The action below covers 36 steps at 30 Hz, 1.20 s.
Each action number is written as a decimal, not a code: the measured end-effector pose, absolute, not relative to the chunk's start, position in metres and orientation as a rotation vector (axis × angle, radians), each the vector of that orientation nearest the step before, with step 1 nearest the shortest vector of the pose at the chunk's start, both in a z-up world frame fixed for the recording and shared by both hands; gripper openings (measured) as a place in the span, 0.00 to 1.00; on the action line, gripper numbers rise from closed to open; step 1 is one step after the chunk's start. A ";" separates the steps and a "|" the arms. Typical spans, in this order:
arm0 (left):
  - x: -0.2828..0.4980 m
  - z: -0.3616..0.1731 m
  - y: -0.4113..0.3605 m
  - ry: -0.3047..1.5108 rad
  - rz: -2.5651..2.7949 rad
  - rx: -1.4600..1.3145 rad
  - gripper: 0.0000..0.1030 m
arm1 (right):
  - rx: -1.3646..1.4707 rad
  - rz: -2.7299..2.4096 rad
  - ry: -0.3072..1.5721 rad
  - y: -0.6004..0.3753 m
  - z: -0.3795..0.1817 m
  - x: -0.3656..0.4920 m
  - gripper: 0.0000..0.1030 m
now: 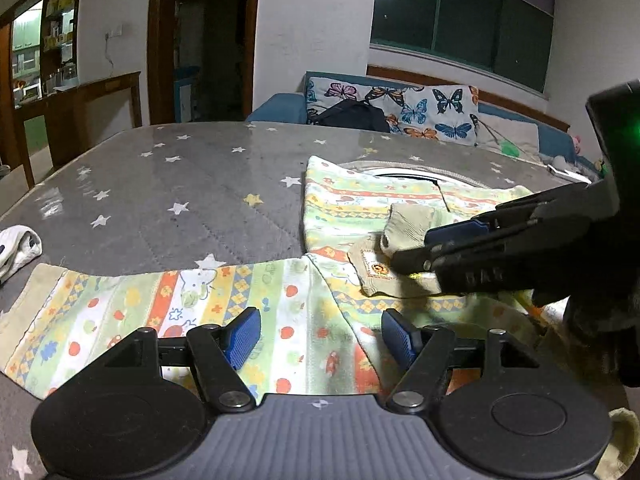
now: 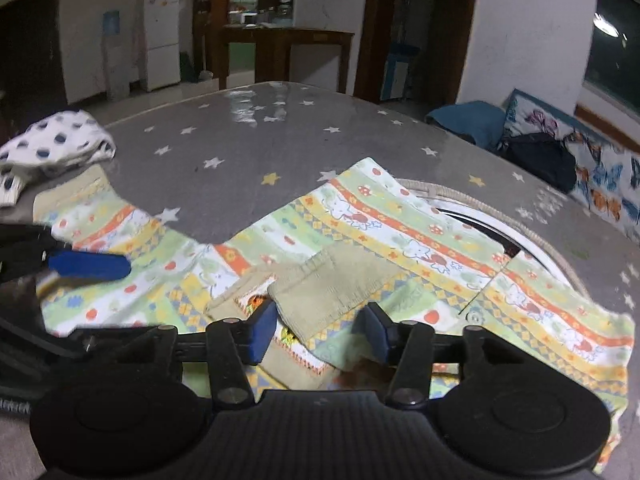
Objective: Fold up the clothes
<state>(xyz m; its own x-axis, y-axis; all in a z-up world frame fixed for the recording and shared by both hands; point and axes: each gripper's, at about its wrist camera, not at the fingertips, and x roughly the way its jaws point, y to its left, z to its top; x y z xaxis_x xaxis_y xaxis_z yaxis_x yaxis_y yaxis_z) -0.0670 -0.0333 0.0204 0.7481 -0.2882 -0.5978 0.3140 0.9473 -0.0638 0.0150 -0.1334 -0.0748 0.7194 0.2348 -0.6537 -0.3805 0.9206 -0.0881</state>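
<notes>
A child's patterned garment (image 1: 280,304) in green, yellow and orange stripes lies flat on the grey star-print table (image 1: 180,184). One sleeve stretches left; a beige cuff (image 1: 408,224) is folded onto the body. My left gripper (image 1: 320,336) is open, low over the sleeve. My right gripper (image 1: 424,244) enters from the right, its tips at the folded cuff. In the right wrist view the right gripper (image 2: 322,330) is open, with the beige cuff (image 2: 332,284) between and just ahead of its pads. The garment (image 2: 400,240) spreads ahead. The left gripper's blue pad (image 2: 90,266) shows at left.
A white garment with blue dots (image 2: 52,144) lies bunched at the table's left edge, also seen in the left wrist view (image 1: 16,246). A round white-rimmed object (image 2: 500,224) sits partly under the patterned garment. A sofa with butterfly cushions (image 1: 420,112) stands behind the table.
</notes>
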 end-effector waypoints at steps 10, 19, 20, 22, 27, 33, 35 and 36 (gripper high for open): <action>-0.062 0.017 -0.037 0.654 -0.308 0.054 0.82 | -0.164 0.262 0.593 -0.156 -0.053 -0.010 0.08; -0.062 0.017 -0.037 0.659 -0.301 0.064 0.87 | -0.111 0.095 0.443 -0.224 0.001 -0.064 0.07; -0.061 0.017 -0.037 0.660 -0.302 0.063 0.88 | -0.108 0.067 0.431 -0.234 0.006 -0.071 0.07; -0.060 0.017 -0.037 0.661 -0.301 0.062 0.89 | -0.108 0.015 0.412 -0.252 0.013 -0.085 0.07; -0.060 0.016 -0.037 0.663 -0.303 0.068 0.90 | -0.081 -0.139 0.406 -0.300 0.017 -0.116 0.07; -0.060 0.016 -0.038 0.665 -0.306 0.075 0.91 | -0.044 -0.322 0.449 -0.354 0.001 -0.153 0.07; -0.061 0.016 -0.039 0.665 -0.304 0.075 0.92 | -0.039 -0.377 0.471 -0.368 -0.005 -0.166 0.07; -0.062 0.017 -0.040 0.666 -0.304 0.075 0.92 | -0.035 -0.403 0.484 -0.375 -0.008 -0.173 0.07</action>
